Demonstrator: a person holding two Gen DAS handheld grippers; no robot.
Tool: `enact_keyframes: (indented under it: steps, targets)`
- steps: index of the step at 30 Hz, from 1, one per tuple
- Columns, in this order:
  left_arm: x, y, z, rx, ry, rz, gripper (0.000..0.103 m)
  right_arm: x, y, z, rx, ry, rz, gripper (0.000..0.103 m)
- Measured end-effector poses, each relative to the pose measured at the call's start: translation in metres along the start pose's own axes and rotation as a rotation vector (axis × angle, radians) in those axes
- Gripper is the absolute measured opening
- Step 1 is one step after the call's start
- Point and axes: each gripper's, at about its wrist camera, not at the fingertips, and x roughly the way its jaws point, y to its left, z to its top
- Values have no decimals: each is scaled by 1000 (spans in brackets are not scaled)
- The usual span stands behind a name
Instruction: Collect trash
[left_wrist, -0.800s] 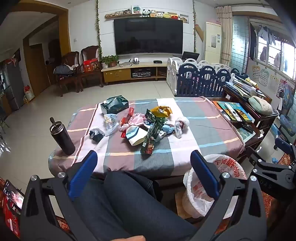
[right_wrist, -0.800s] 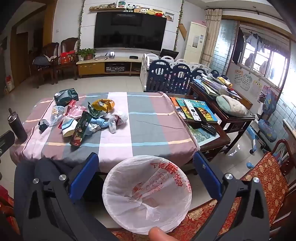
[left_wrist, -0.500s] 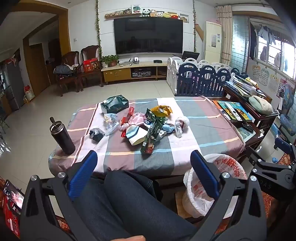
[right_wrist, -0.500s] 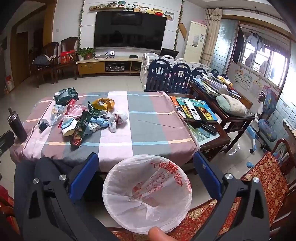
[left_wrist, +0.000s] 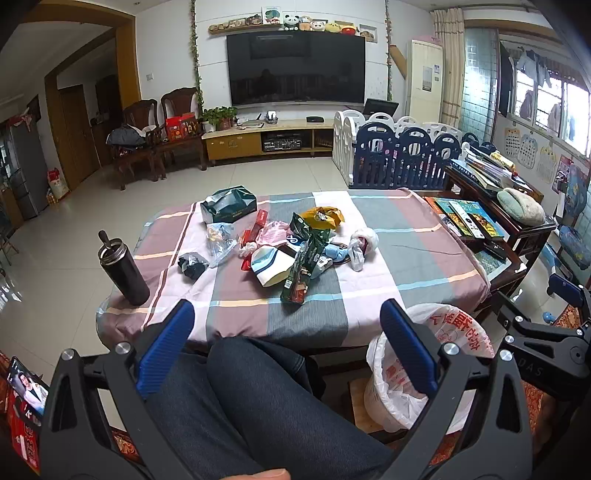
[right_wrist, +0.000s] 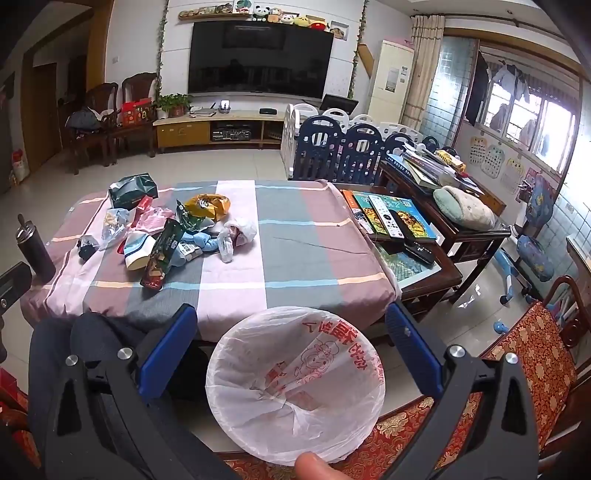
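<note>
Left tool (left_wrist: 284, 339) spread above knees, right tool (right_wrist: 291, 341) spread over bag-lined bin (right_wrist: 295, 384)

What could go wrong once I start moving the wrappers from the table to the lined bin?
The dark bottle stands near the table's corner, so a sweeping left gripper might topple it. The trash pile is tangled; grabbing one wrapper may drag others off. The bin sits below the table edge, so drops might miss.

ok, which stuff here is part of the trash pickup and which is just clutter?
Job:
- wrapper pile on the table
- lined bin
- left gripper and right gripper, both open, empty

Lying about:
- dark flask
- books and remotes
- cushion
- TV
</note>
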Motion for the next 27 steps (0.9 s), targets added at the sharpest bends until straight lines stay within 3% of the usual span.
enact_keyframes:
  steps: [27]
  targets:
    - [0, 0, 0, 1, 9, 0, 100, 2, 0, 1, 3, 8, 0, 100]
